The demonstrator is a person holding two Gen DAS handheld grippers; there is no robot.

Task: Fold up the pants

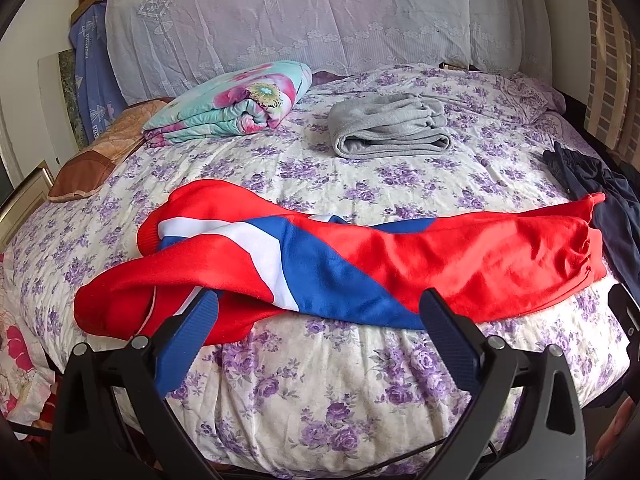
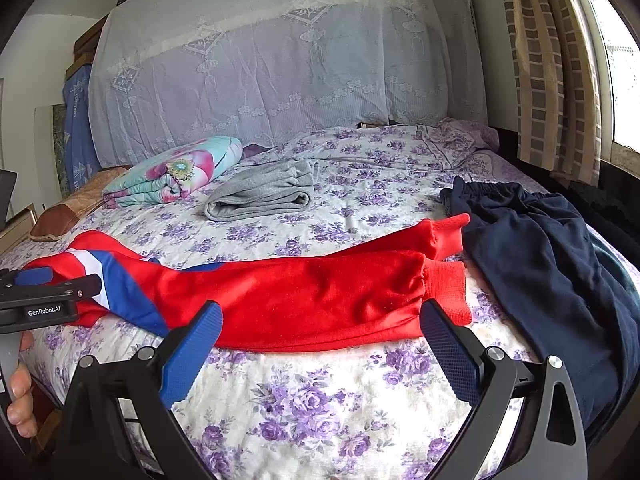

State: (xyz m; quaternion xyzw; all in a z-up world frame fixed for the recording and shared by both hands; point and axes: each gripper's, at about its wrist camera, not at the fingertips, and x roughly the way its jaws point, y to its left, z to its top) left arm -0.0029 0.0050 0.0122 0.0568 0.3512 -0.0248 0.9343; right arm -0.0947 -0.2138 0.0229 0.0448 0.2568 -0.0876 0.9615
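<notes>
Red pants [image 1: 460, 256] with blue and white panels lie stretched across the near edge of the floral bed; they also show in the right wrist view [image 2: 304, 300]. The cuffed leg ends [image 2: 448, 280] point right, the waist end [image 1: 160, 272] lies left. My left gripper [image 1: 320, 312] is open, just short of the pants' middle, holding nothing. My right gripper [image 2: 320, 320] is open just in front of the leg part, holding nothing. The left gripper's body [image 2: 44, 300] shows at the left edge of the right wrist view.
Folded grey pants [image 1: 388, 128] lie mid-bed. A folded floral quilt [image 1: 236, 100] and a brown pillow [image 1: 100, 156] sit at the back left. Dark navy pants [image 2: 540, 264] lie rumpled at the right. A lace-covered headboard [image 2: 280, 68] and a curtain [image 2: 552, 72] stand behind.
</notes>
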